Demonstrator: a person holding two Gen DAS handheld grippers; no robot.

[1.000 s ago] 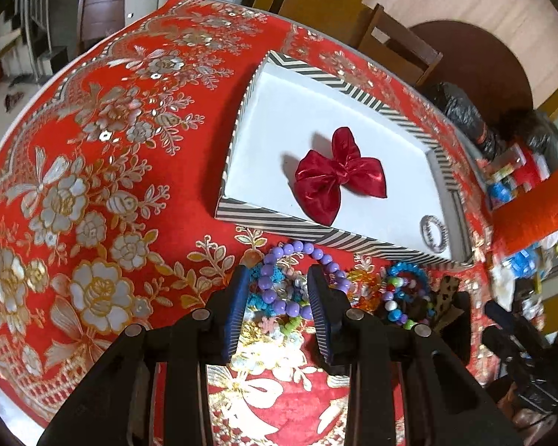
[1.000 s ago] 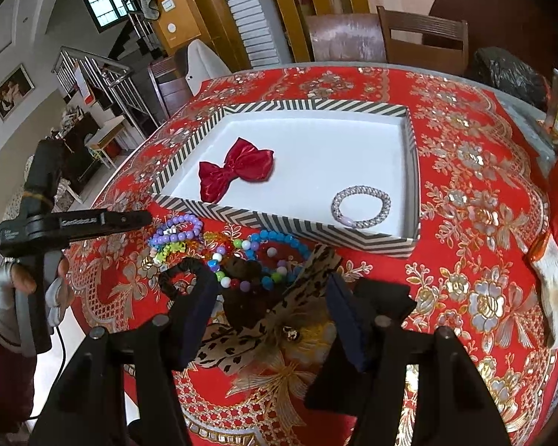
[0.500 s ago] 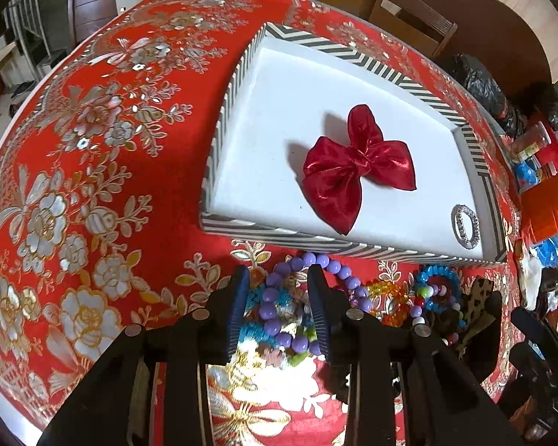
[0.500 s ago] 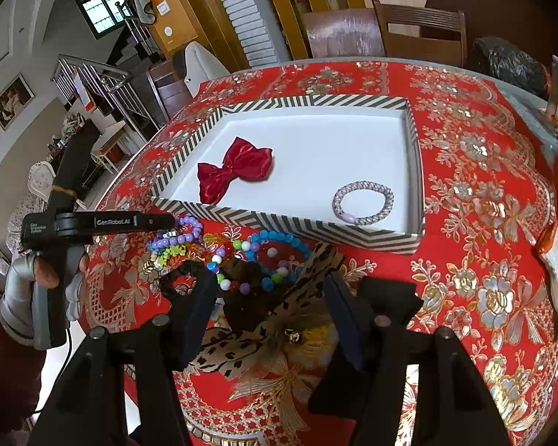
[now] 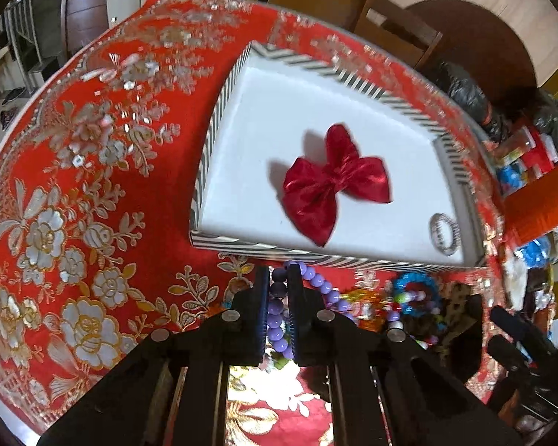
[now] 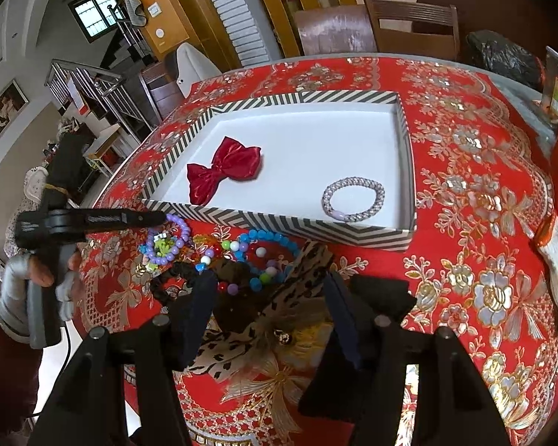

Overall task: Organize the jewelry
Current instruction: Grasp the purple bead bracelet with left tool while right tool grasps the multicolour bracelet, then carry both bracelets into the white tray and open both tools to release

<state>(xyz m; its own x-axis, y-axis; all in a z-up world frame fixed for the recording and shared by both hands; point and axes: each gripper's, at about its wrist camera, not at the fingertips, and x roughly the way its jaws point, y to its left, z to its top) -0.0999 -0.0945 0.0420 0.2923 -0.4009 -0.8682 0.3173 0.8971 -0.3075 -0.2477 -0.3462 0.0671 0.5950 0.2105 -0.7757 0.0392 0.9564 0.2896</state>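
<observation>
The left tongs had just been closing and gripped the purple bead bracelet, whose beads sat pinched between the two pads. The remainder of the purple bead bracelet trailed rightward over the red floral cloth covering the worktop. In the right wrist view, the left tongs reached the same bracelet from the left, held by a gloved hand with a dark red sleeve.

The right tongs stood open and gripped nothing. They hung above a leopard-print bow and a dark hair tie, both lying on the cloth. Whether either pad touched these items could not be determined.

Just beyond both tongs lay a loose pile of jewelry in front of the tray. It included a blue bead bracelet, a multicoloured bead bracelet and orange translucent beads.

The striped tray stood directly behind the pile, its near wall just beside the beads. On the tray's white floor lay a red satin bow toward the left and a silver bracelet near the right front corner, well apart from each other.

Wooden chairs stood behind the worktop.
</observation>
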